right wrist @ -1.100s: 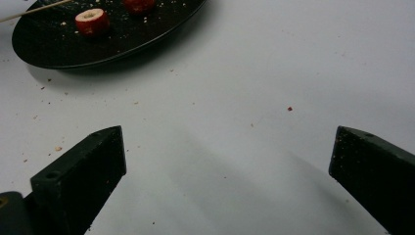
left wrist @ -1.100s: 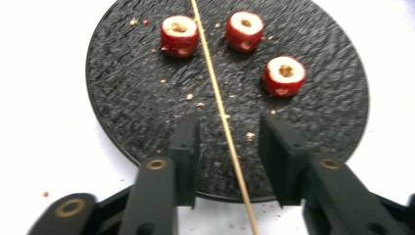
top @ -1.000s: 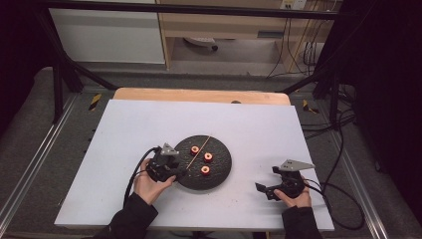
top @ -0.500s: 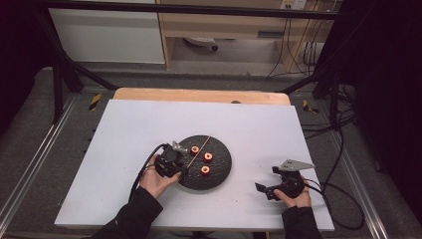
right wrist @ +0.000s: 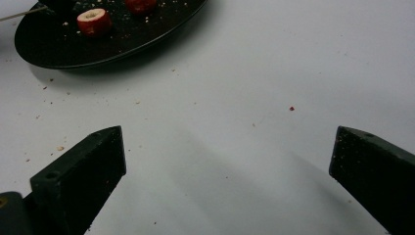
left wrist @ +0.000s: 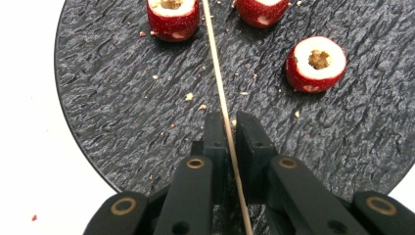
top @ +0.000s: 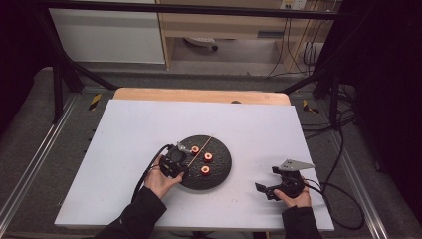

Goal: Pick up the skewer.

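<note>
A round black slate plate (top: 221, 174) lies mid-table with three cored red fruit pieces (top: 208, 157) and a thin wooden skewer (top: 203, 147) across it. My left gripper (top: 184, 155) reaches over the plate's left rim. Its jaws have just been closing and now pinch the skewer (left wrist: 215, 63) between their tips (left wrist: 231, 120), low over the plate (left wrist: 122, 98). Beyond the tips sit the fruit pieces (left wrist: 316, 63). My right gripper (top: 261, 189) rests on the white table to the plate's right, jaws wide open (right wrist: 227, 147) with nothing between them.
The white tabletop (top: 129, 129) has free room all around the plate, with small crumbs scattered (right wrist: 291, 108). From the right gripper, the plate (right wrist: 98, 49) lies far left with a fruit piece (right wrist: 94, 22). Black frame bars and cables ring the table.
The left gripper has edged slightly right over the plate's rim onto the skewer. The right hand and gripper have stayed put.
</note>
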The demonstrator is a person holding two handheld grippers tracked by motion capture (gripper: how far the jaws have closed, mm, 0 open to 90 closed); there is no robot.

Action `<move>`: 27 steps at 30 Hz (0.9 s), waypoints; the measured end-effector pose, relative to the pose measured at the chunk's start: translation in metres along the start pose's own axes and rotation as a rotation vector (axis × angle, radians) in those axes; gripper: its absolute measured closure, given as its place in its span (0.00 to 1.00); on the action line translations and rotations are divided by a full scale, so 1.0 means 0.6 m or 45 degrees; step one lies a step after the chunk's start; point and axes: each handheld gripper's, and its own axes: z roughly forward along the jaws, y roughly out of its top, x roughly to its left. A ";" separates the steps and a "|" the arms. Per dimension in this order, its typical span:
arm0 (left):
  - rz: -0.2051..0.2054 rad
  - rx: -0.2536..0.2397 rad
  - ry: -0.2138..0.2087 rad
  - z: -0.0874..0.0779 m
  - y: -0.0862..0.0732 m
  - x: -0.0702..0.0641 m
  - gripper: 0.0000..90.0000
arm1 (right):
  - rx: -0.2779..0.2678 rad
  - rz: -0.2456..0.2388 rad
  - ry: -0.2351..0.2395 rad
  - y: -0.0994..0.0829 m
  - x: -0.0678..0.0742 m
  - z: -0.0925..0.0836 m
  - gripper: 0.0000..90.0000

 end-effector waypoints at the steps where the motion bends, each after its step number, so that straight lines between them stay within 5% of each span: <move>1: -0.003 -0.002 0.003 0.000 0.000 0.000 0.94 | 0.001 0.001 0.001 0.000 0.000 0.000 0.01; 12: -0.032 -0.070 0.001 -0.011 -0.009 0.004 0.97 | -0.003 -0.004 -0.003 0.000 0.000 -0.001 0.01; 27: -0.014 -0.210 -0.090 -0.042 -0.050 0.026 0.97 | -0.016 -0.009 -0.009 0.002 0.001 -0.003 0.01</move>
